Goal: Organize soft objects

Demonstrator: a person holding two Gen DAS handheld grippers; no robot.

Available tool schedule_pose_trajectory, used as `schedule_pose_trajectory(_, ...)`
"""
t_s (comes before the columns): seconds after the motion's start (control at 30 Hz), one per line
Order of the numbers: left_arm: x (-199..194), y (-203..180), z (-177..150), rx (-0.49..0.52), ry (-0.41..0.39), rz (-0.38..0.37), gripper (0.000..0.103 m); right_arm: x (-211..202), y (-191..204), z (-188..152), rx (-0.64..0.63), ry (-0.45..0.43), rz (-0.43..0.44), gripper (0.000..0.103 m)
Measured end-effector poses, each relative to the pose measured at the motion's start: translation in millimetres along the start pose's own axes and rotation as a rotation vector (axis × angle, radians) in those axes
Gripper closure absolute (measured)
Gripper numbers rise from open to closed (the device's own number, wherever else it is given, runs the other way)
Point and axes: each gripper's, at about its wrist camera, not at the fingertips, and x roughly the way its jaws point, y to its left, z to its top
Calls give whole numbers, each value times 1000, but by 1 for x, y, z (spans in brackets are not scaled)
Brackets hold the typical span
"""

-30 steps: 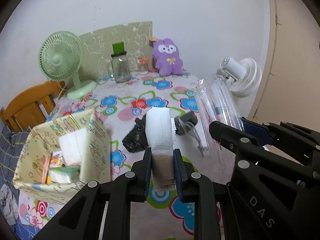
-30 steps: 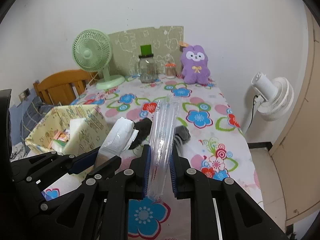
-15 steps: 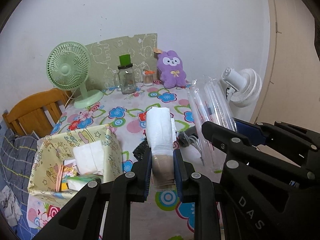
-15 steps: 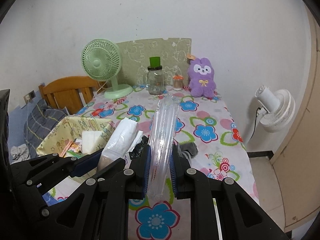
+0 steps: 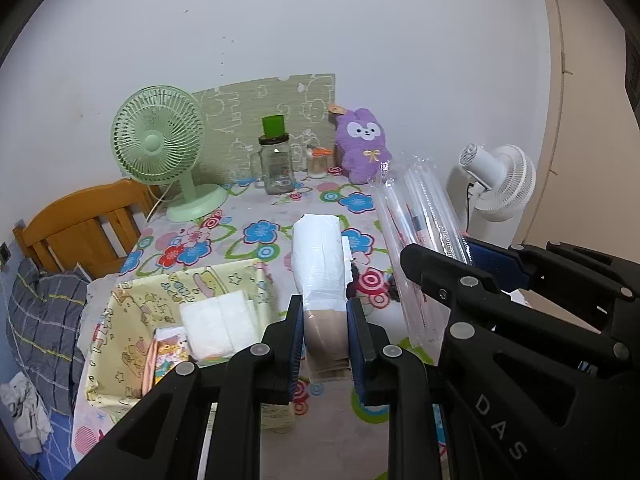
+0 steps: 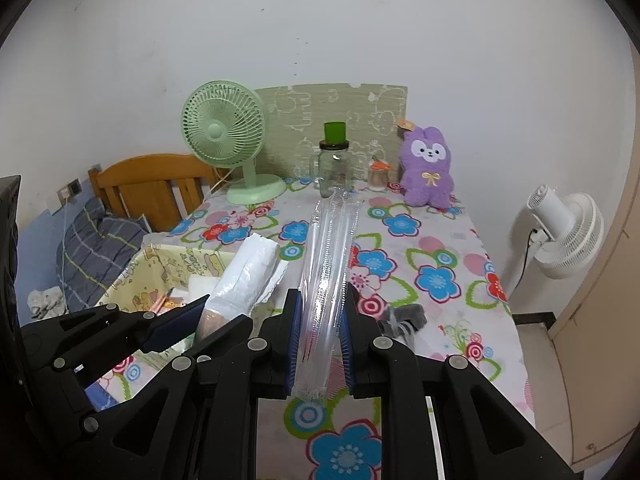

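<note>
Plainly, the yellow fabric bin (image 5: 132, 320) lies low and to the left of both loads; the left gripper (image 5: 325, 334) — its fingers clamped on a white wrapped packet (image 5: 320, 256) standing lengthwise, away from the camera — is the nearer; the right gripper (image 6: 320, 344) pinches a clear air-cushion sleeve (image 6: 330, 256) above the tabletop (image 6: 440, 248), farther off.
</note>
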Motion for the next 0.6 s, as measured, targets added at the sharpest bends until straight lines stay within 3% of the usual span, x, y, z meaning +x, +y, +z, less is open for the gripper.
schedule_pose_trajectory(0.6, 19, 61, -2, -48, 21, 57, 83, 46, 49, 16, -31, 27, 81, 82)
